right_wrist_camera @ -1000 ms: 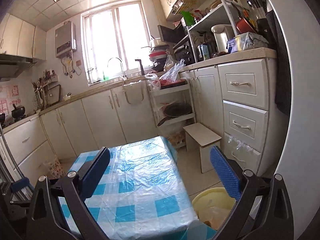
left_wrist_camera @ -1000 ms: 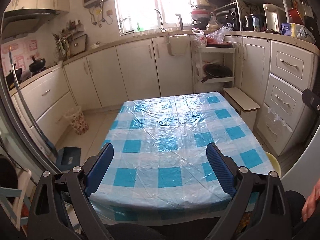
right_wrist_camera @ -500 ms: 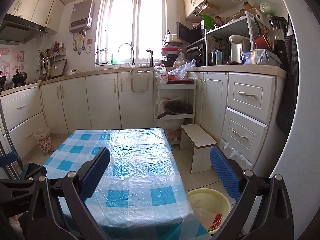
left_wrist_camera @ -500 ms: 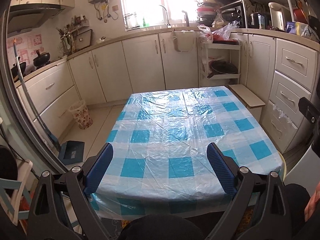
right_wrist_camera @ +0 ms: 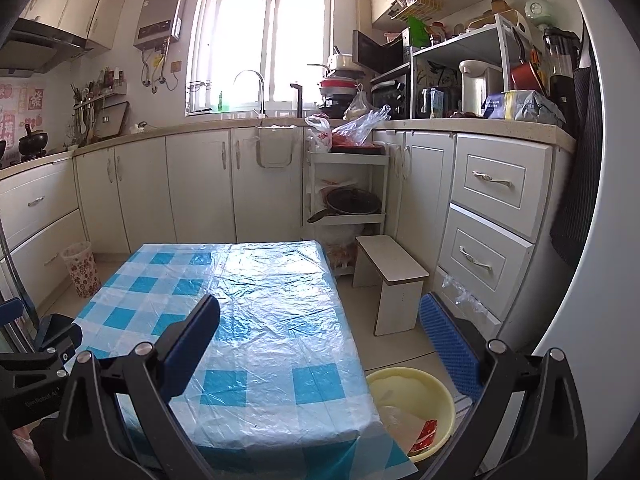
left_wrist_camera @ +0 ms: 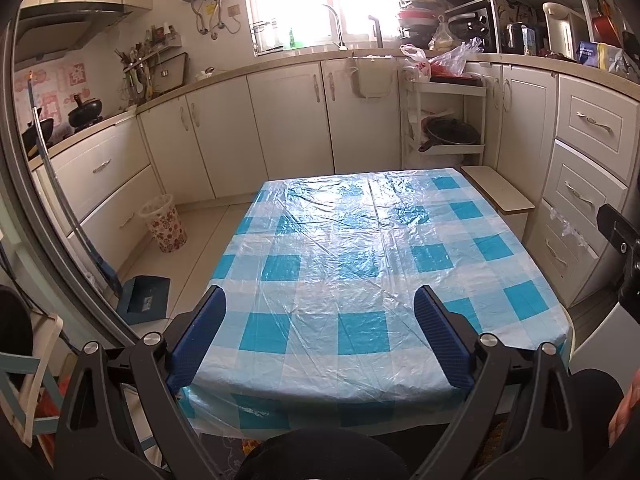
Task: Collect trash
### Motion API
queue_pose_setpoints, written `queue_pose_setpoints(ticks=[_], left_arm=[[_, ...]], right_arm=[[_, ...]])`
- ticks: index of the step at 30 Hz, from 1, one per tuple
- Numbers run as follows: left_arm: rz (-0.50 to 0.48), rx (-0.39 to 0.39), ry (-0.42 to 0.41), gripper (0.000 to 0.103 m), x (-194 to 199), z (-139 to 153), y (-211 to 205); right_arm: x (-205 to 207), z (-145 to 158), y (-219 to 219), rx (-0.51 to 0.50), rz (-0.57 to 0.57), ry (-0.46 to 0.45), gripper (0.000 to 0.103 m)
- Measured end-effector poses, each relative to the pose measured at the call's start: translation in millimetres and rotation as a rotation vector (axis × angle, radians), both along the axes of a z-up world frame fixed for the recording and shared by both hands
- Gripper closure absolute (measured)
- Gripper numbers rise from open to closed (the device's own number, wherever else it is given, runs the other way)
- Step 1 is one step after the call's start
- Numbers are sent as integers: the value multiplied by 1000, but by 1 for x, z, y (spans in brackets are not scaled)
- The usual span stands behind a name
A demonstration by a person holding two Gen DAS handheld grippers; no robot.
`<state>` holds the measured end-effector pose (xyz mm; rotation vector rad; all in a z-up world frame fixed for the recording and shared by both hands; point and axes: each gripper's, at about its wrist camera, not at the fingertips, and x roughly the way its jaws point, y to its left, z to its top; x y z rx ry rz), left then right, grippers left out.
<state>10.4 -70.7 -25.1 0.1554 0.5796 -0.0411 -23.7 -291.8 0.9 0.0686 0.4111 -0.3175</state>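
Where white cabinets [left_wrist_camera: 292,120] ring it, blue-checked plastic-covered table [left_wrist_camera: 352,264].

Left gripper [left_wrist_camera: 320,336] and right gripper [right_wrist_camera: 320,344], both level, fingers spread wide, empty.

Table [left_wrist_camera: 360,264] stands mid-floor, cabinets behind and to both sides. Wastebasket [left_wrist_camera: 164,223] on floor left of table, against the left cabinets. Stool [right_wrist_camera: 390,276] just right of table's far end. Basin [right_wrist_camera: 412,404] on floor beside table's near right corner; scraps lie in it.
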Motion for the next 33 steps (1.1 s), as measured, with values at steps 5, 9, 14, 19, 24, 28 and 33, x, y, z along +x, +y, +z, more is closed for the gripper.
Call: queue_pose_setpoints(ticks=[5,9,14,19,24,28,33], left_arm=[[-6,3,-10,12,-2,0,-1],[-8,-3,-10,12,-3,0,1],[-12,2,-14,12,-3,0,0],[-13,2,-11,12,-3,0,0],[-13,4,-11,12,-3,0,0],[-13,4,-10,11,-3,0,0],[-13,4,-11,11,-2,0,0]], right_arm=[[0,0,-2,12,-7,8,7],[-1,1,-2,8,-9,8,7],[-1,1,-3,7,-11,12,7],[0,1,-6,14,-14,16,7],[0,1,-7,10,-14,16,7],[0,1,-7,12,-14,16,7],[0,1,-7,10,-15,16,7]])
